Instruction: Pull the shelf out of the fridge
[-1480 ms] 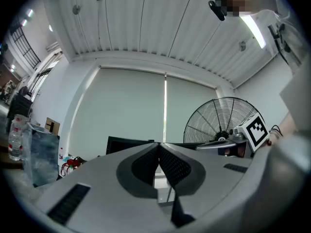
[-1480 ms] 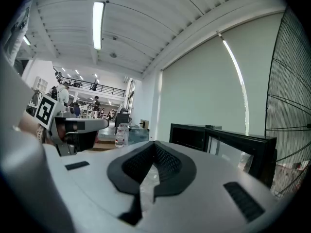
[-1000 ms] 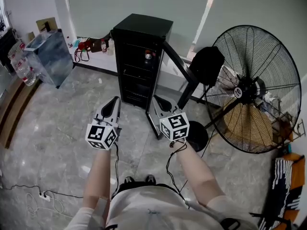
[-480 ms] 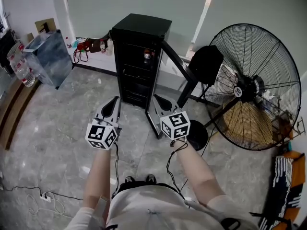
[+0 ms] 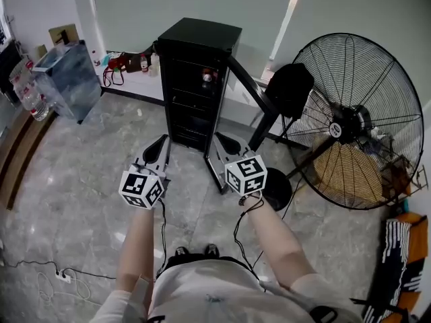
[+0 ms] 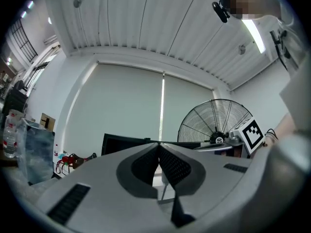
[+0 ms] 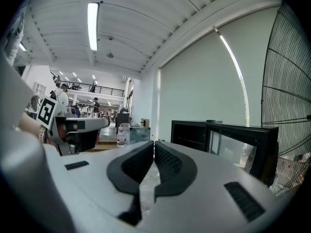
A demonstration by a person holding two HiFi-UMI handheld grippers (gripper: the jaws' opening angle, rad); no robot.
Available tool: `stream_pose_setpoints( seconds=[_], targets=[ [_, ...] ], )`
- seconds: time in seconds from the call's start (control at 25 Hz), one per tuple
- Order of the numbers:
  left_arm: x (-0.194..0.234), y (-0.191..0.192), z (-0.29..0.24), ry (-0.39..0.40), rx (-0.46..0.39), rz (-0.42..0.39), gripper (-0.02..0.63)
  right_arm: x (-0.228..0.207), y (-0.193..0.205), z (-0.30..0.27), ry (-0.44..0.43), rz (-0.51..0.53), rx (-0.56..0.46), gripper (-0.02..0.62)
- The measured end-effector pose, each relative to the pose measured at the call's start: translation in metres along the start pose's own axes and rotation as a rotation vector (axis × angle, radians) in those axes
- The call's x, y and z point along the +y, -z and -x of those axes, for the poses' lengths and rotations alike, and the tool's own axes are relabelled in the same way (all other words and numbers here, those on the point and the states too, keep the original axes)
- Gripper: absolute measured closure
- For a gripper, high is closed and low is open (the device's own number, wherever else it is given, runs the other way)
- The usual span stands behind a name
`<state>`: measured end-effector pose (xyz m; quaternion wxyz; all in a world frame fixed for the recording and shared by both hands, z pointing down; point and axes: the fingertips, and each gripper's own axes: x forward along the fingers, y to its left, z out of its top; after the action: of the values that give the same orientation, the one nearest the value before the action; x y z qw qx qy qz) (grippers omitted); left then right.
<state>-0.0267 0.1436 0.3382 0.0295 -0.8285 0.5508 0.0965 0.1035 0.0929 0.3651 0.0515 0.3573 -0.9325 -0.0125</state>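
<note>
A small black fridge (image 5: 197,79) stands against the far wall with its glass door (image 5: 248,89) swung open to the right. Dark shelves (image 5: 194,101) show inside, with a bottle (image 5: 208,77) on an upper one. My left gripper (image 5: 163,141) hovers over the floor short of the fridge, shut and empty. My right gripper (image 5: 223,138) is beside it, also shut with nothing held. In the left gripper view the fridge top (image 6: 124,144) shows beyond the closed jaws. In the right gripper view the fridge (image 7: 192,135) and its door (image 7: 243,144) lie ahead to the right.
A large black floor fan (image 5: 353,123) stands right of the fridge, its round base (image 5: 277,188) near my right gripper. A blue-grey box (image 5: 67,79) and water bottles (image 5: 30,93) sit at the left. Bags (image 5: 124,64) line the wall ledge. A power strip with cable (image 5: 60,274) lies on the floor.
</note>
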Motion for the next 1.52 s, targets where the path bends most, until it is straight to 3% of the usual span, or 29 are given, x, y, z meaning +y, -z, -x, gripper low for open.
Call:
stream_pose_setpoints(
  seconds=[0.36,0.52,0.68,1.08,1.52],
  targets=[
    [-0.004,-0.007,-0.002,0.03,-0.007,-0.022,0.595,0.006,0.0,-0.002,-0.016,-0.002,0.002,0.577],
    [-0.003,-0.005,-0.004,0.037,0.0,-0.014,0.532,0.006,0.003,-0.001,-0.023,-0.009,0.009,0.567],
    [-0.007,-0.002,-0.006,0.048,0.009,-0.013,0.506,0.007,0.005,0.0,-0.033,-0.026,0.013,0.472],
    [-0.018,0.003,-0.008,0.093,0.043,0.01,0.408,0.011,0.003,0.004,-0.063,-0.032,0.013,0.386],
    [-0.017,0.013,-0.012,0.115,0.093,0.035,0.239,0.012,0.005,0.003,-0.103,-0.062,0.019,0.282]
  ],
)
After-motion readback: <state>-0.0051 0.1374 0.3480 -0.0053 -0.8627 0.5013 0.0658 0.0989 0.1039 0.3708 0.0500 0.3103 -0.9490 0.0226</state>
